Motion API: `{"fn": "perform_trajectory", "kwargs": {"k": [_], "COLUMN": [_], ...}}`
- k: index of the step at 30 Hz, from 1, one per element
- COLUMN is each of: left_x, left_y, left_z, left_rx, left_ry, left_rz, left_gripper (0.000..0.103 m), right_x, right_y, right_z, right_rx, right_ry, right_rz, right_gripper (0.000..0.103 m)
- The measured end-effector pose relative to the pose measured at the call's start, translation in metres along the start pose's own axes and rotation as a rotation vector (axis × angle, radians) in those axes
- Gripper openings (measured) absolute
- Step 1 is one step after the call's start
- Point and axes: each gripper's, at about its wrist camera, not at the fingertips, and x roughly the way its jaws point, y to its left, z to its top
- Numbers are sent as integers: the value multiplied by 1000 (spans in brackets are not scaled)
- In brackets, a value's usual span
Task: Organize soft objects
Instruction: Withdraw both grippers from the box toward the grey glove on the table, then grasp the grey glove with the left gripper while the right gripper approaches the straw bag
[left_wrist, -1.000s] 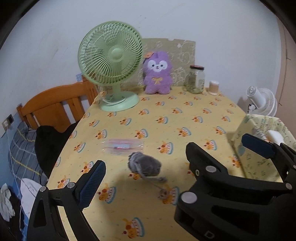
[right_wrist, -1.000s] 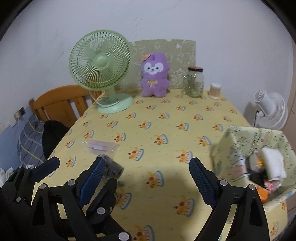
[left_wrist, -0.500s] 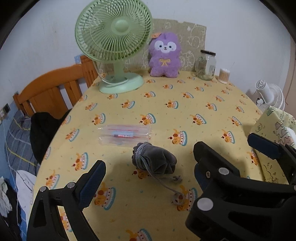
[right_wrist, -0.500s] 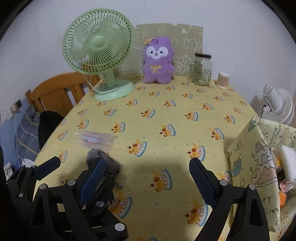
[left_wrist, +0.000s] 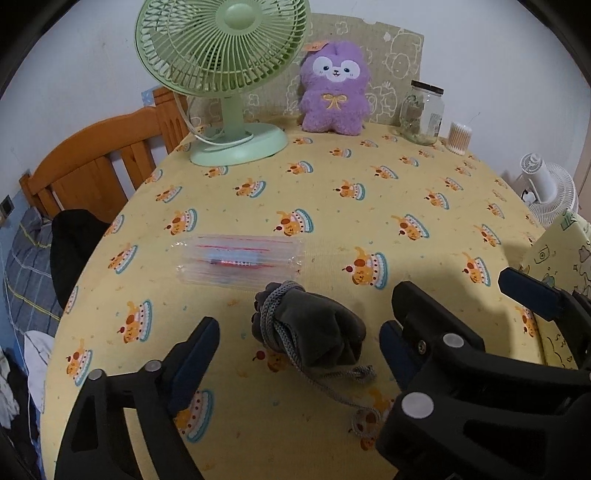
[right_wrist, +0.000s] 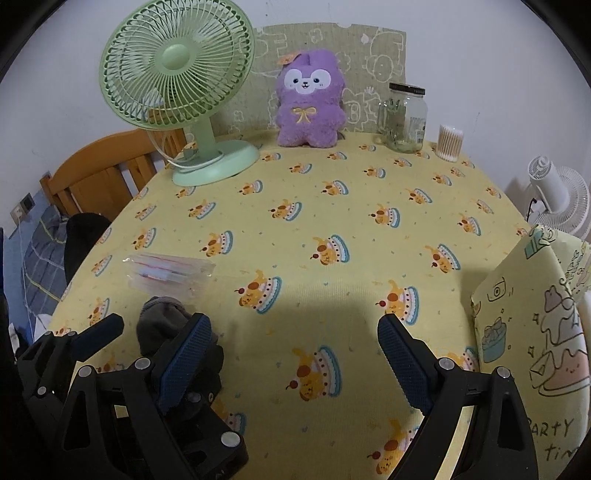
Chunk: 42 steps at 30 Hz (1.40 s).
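Note:
A grey drawstring pouch lies on the yellow tablecloth, its cord trailing toward me. My left gripper is open, its fingers on either side of the pouch, not touching it. The pouch also shows in the right wrist view, partly hidden behind the left gripper. My right gripper is open and empty above bare cloth. A clear air-cushion packet lies just beyond the pouch. A purple plush toy sits at the table's back. A patterned fabric box stands at the right.
A green desk fan stands at the back left. A glass jar and a cotton swab pot stand at the back right. A wooden chair is off the left edge, a white fan beyond the right edge.
Both grippers have moved forward and lower over the table. The pouch now lies between the left gripper's open fingers. The fabric box has slid toward the right edge of the views.

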Motion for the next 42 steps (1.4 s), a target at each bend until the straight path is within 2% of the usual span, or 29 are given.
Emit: {"fn": "perform_trajectory", "kwargs": {"k": [6,10,13,20,23,27,35,42], "left_x": [9,0,-6,-24,-26,-27,-16,4], "left_y": [1,2,7,21,31,45,67,73], "left_z": [1,-1,-3,-5,-5,-4,5,15], "left_rx": [-14,-23,-40,-42,-36,-19,6,42], "left_ry": [35,7,6,-23,-20,-15,10,52], "left_rz": [-28,-2,-21,18,47,83,99,99], "left_gripper": [65,60,59,58,58,58,58,58], "right_x": [7,2,-4,-21,-20,-15,-1,16], "right_y": [-1,1,5,25,38,56,78,85], "right_z": [1,1,1,4,8,11,19,27], "right_rx": [6,1,-14,-92,-139,-179,-199,-216], "right_ry": [12,0,-15,-70,-52,-41,-30,-17], "right_rz": [1,15,31,53,86,97,125,110], "right_gripper": [94,94,94,92,84,84,84,83]}}
